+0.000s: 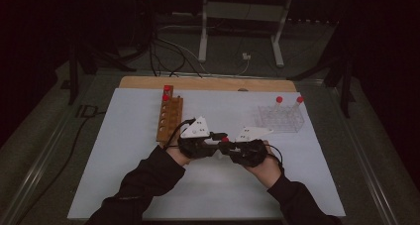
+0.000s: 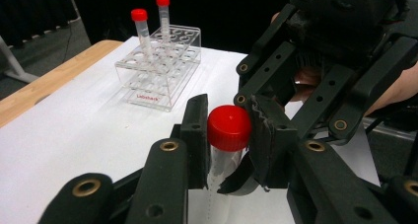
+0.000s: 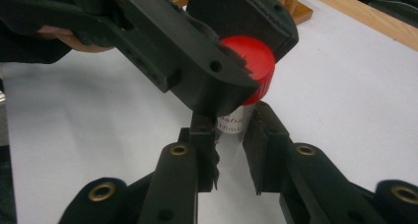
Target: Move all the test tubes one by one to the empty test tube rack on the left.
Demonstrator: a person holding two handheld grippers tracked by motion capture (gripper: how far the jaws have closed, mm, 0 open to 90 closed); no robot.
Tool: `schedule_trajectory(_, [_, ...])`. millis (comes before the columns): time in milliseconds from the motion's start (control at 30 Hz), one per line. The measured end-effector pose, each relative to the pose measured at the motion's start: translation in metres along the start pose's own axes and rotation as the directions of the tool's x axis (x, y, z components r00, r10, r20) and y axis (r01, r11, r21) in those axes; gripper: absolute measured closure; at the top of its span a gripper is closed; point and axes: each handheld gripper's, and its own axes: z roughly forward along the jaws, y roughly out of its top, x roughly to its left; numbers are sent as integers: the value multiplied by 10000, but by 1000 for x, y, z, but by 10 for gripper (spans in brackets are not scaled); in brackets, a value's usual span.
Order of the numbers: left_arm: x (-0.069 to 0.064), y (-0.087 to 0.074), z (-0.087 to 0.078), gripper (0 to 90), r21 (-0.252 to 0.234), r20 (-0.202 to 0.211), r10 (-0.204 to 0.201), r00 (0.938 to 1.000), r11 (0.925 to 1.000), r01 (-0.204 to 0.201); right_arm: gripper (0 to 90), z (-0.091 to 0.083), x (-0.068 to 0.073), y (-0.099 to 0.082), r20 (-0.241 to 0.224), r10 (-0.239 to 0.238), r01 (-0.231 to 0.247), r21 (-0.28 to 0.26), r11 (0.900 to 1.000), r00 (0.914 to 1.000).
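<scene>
In the left gripper view, a clear tube [image 2: 224,160] with a red cap [image 2: 229,128] is found nearest the lens, clamped at the cap between the black jaws of the left gripper [image 2: 227,135]. No earlier picture being supplied, only the present clamp is recorded. In the right gripper view the same tube [image 3: 231,123] is gripped on its clear body, just under the cap, by the closed right gripper [image 3: 230,135], with the left gripper's jaws set over the cap from twelve o'clock.

In the high view, both grippers are seen meeting tip to tip over the white sheet [image 1: 124,185], the left gripper [image 1: 218,138] at nine o'clock of the cap [image 1: 225,140] and the right gripper [image 1: 232,144] at three o'clock. The tube is held above the sheet between them.

A wooden rack [image 1: 169,118] carrying red-capped tubes is noted at ten o'clock of the grippers. A clear plastic rack [image 1: 281,118] with two red-capped tubes is noted at two o'clock, well apart.
</scene>
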Motion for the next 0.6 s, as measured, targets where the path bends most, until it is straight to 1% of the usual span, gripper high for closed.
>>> schedule_trajectory(133, [1, 0, -1, 720, -105, 69, -86, 9999, 9999, 87, 753, -1, 0, -1, -25, 59, -59, -44, 10000, 10000])
schedule_trajectory(233, [1, 1, -2, 722, -139, -9, -67, 10000, 9999, 66, 744, -3, 0, -1, 31, 67, -66, -203, 9998, 10000])
schedule_trajectory(267, [0, 3, -3, 722, -167, -102, -27, 9999, 9999, 26, 731, -3, 0, -1, -11, 102, -102, -249, 9996, 9999])
schedule_trajectory(300, [0, 3, -4, 723, -186, -171, 2, 9999, 9998, -5, 680, -5, -1, -1, -47, 189, -191, -382, 9991, 9998])
schedule_trajectory(333, [1, 4, -6, 723, -160, -202, -24, 9998, 9999, 20, 656, -6, -2, -2, -41, 284, -286, -487, 9984, 9996])
schedule_trajectory(400, [4, 5, -10, 723, -176, -386, -31, 9993, 9998, 24, 570, -10, -3, -2, -25, 358, -359, -671, 9971, 9994])
schedule_trajectory(433, [6, 5, -13, 723, -172, -427, -85, 9991, 9998, 77, 546, -13, -3, -3, 17, 415, -413, -769, 9962, 9991])
schedule_trajectory(467, [8, 5, -16, 723, -229, -519, -109, 9986, 9997, 98, 514, -15, -3, -3, 38, 473, -468, -846, 9953, 9989])
schedule_trajectory(533, [12, 5, -22, 723, -242, -790, -108, 9968, 9997, 89, 423, -20, -4, -4, 143, 571, -555, -966, 9938, 9983])
schedule_trajectory(567, [14, 6, -25, 723, -298, -898, -171, 9958, 9995, 145, 376, -21, -5, -5, 192, 621, -599, -988, 9933, 9979])
schedule_trajectory(600, [16, 6, -28, 723, -296, -990, -186, 9949, 9994, 157, 353, -23, -5, -6, 270, 674, -642, -1053, 9924, 9974])
